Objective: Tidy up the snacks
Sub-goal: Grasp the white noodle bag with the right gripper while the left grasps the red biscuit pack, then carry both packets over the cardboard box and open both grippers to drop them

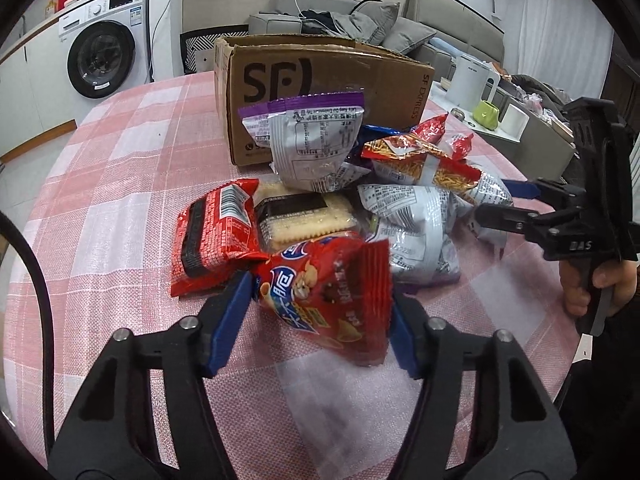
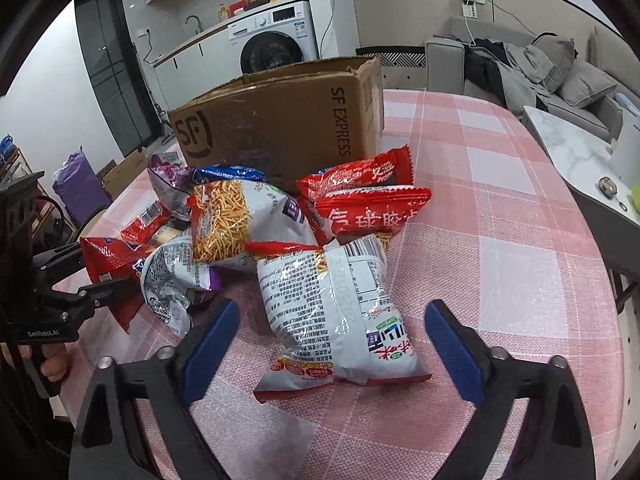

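Note:
A pile of snack packets lies on the pink checked tablecloth in front of an open SF Express cardboard box, which also shows in the right wrist view. My left gripper is shut on a red snack packet and holds it a little above the cloth. My right gripper is open, its blue pads on either side of a silver and white noodle-snack packet lying on the cloth. The right gripper also shows in the left wrist view at the pile's right edge.
The pile holds a red wafer packet, a clear cracker pack, a purple-topped silver bag and red packets. A side table with a white kettle stands to the right. A washing machine and sofa stand behind.

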The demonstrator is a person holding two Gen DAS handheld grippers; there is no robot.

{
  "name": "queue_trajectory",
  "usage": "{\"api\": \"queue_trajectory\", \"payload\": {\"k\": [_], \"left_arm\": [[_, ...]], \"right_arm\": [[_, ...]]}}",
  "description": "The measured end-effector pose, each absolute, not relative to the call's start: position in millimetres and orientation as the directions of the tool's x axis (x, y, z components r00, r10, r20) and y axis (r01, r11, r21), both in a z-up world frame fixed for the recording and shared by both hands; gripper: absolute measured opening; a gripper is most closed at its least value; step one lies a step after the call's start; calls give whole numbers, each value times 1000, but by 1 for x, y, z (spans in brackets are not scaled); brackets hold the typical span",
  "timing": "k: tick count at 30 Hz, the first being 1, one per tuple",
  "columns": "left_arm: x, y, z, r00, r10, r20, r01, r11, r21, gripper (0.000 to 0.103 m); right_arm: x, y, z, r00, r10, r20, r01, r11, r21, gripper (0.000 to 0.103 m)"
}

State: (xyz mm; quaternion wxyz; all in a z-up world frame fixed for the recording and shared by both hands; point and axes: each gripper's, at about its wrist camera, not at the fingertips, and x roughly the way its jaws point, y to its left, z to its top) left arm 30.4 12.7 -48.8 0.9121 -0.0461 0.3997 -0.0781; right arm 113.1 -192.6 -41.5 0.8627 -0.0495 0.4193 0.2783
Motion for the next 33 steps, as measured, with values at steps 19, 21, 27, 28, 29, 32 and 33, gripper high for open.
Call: {"api": "queue_trajectory", "payload": {"k": [19, 21, 27, 28, 29, 32, 33], "left_arm": [[21, 21, -35, 693, -264, -671, 142, 962, -232, 38], [20, 21, -33, 697, -269, -665, 146, 961, -236, 37], [13, 20, -25, 719, -290, -632, 165, 954, -250, 36], [11, 19, -23, 724, -292, -625, 168, 953, -251, 36], [9, 18, -21, 729, -292, -619, 169, 953, -251, 35], [5, 17, -15, 741, -300, -601, 175, 950, -259, 35], [4, 17, -12, 745, -301, -596, 176, 950, -260, 35]], "right_arm": [[89, -200, -36, 488, 469, -736, -555, 818, 154, 55], [85, -202, -33, 493, 479, -726, -558, 814, 158, 55], [73, -207, -22, 511, 509, -692, -571, 803, 169, 54], [70, -209, -19, 516, 514, -686, -573, 802, 170, 54], [68, -210, -18, 519, 518, -680, -574, 801, 172, 54], [64, -214, -11, 531, 529, -662, -576, 799, 176, 54], [63, -215, -9, 536, 532, -655, -576, 798, 177, 54]]}}
